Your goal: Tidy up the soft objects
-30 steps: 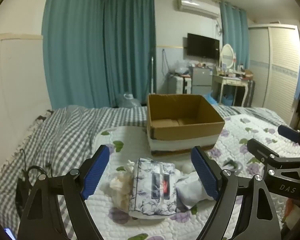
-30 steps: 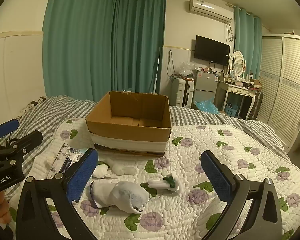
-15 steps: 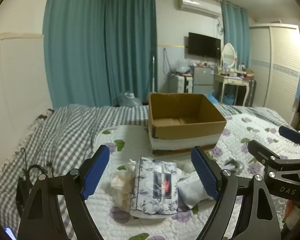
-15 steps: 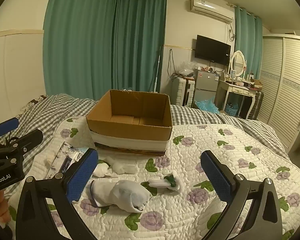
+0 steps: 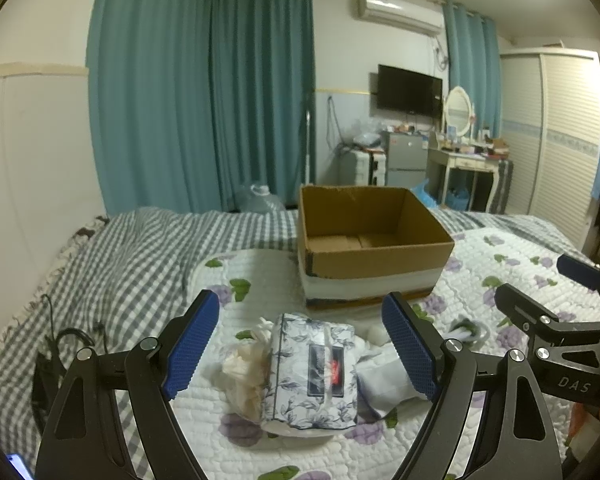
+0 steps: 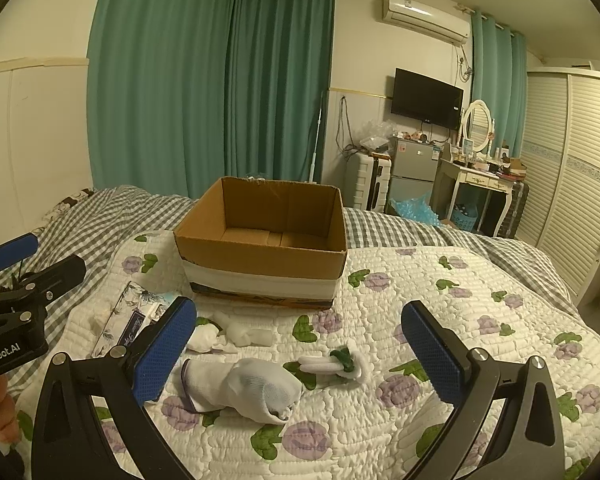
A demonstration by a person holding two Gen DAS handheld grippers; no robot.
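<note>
Here you face a bed covered by a floral quilt (image 6: pixel 440 300), with a grey checked blanket (image 5: pixel 112 264) along its far and left sides. On the quilt stands the open cardboard box (image 6: pixel 260 248), upright; as far as its floor shows, it is empty, so by that evidence the sorting has not yet begun and every soft item is left for you to move.

In front of the box lie the items. The floral tissue pack (image 5: pixel 312 372) rests flat between the fingers of your left gripper (image 5: pixel 306 344), whose jaws stand wide apart and hold nothing. Touching its left side is a crumpled pale bundle (image 5: pixel 244 376); what it is cannot be told. The rolled white sock (image 6: pixel 240 386) lies just right of the pack, low between the fingers of your right gripper (image 6: pixel 300 348), which is likewise spread wide and empty. Beside the sock is a white-and-green looped item (image 6: pixel 336 362), and nearer the box 2 or 3 small white wads (image 6: pixel 228 334), too small to identify.

Judged from this layout, at least 5 pieces remain outside the box, and each gripper is framed over 1 candidate for a first pick.
</note>
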